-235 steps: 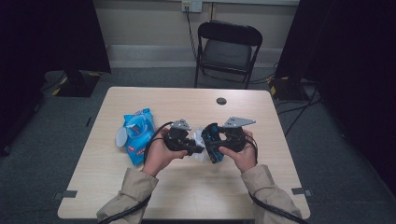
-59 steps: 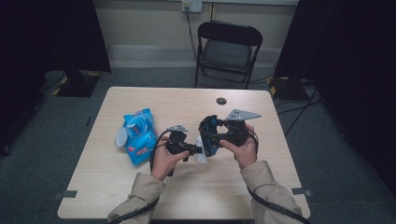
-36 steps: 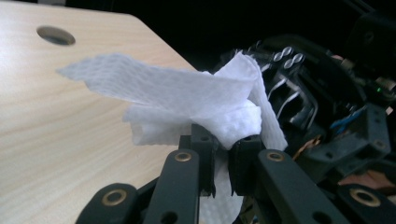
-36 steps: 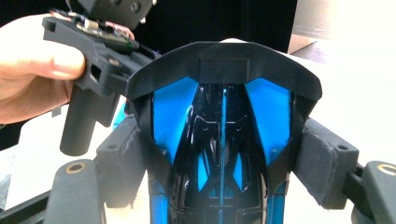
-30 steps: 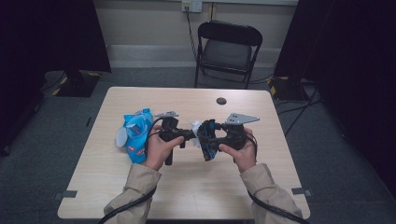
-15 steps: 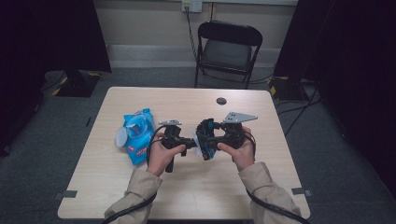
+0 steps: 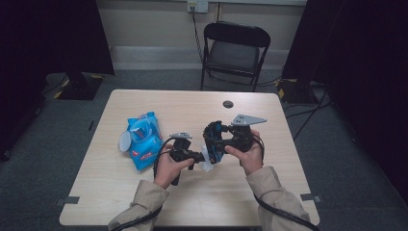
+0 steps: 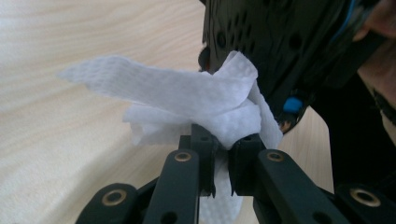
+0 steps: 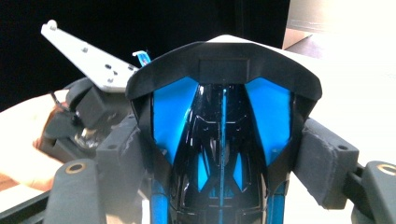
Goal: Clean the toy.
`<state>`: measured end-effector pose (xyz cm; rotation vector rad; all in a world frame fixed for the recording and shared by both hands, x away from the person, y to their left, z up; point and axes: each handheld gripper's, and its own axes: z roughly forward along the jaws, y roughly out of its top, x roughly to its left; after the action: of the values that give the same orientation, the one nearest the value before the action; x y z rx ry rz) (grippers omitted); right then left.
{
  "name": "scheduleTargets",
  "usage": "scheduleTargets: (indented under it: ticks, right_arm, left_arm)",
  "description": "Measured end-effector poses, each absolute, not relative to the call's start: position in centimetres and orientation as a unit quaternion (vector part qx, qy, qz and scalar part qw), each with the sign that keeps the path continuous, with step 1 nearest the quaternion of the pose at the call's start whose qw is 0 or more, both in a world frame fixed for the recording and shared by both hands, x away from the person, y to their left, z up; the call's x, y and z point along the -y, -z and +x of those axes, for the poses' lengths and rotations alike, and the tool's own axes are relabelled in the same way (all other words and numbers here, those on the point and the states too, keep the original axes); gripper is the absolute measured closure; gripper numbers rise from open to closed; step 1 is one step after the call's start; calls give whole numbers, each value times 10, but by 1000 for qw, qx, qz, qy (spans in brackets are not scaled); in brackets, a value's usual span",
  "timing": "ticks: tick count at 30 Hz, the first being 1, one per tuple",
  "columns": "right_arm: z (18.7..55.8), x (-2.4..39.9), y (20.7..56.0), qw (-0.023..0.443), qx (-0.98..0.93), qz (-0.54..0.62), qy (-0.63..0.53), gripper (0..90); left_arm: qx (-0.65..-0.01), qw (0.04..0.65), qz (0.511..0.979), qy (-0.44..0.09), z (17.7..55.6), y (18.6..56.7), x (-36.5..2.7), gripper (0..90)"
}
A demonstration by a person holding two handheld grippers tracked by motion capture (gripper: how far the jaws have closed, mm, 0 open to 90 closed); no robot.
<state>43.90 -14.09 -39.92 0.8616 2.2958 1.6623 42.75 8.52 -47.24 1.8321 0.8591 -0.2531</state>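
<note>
Wiping job, going by the scene. High view: left claw (image 7: 204, 158) pinches a white wipe (image 7: 208, 162) and holds it against the near end of a black-and-blue object, helmet-like, maybe a toy (image 7: 214, 141), which the right claw (image 7: 217, 142) grips above the middle of the table (image 7: 192, 103). Blue wipes pack (image 7: 143, 140) lies flat on the table to the left, apart from both hands, with a pale round lid (image 7: 124, 141) at its left edge. Small dark round thing (image 7: 228, 104) sits farther back on the table. Folding chair (image 7: 234, 50) stands behind the table.

Left gripper view: jaws nearly pressed together on the wipe (image 8: 187, 100), which bunches above the tips and touches the dark perforated shell of the toy (image 8: 275, 42). One loose flap trails off to the left over the table.

Right gripper view: jaws spread wide, pads clamped on both sides of the glossy shell (image 9: 223, 116). The other gripper's grey plate (image 9: 86, 58) shows behind.

Risks, as a judgement: the hold on the wipe is small and near its edge, so rubbing hard could drag it out of the jaws. The shell is smooth and curved, so sideways push from wiping could twist it or make it slip between the right pads. The loose flap could snag on a shell edge.
</note>
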Motion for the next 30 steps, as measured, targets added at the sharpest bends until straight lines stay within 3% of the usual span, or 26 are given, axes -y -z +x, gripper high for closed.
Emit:
scheduleTargets:
  ticks: [15, 30]
  right_arm:
    - [434, 137, 399, 89, -776, 279, -559, 255]
    - [425, 135, 407, 80, -777, 269, -563, 255]
  left_arm:
    - [-378, 533, 755, 51, 438, 444, -116, 827]
    - [-375, 564, 736, 16, 450, 405, -118, 827]
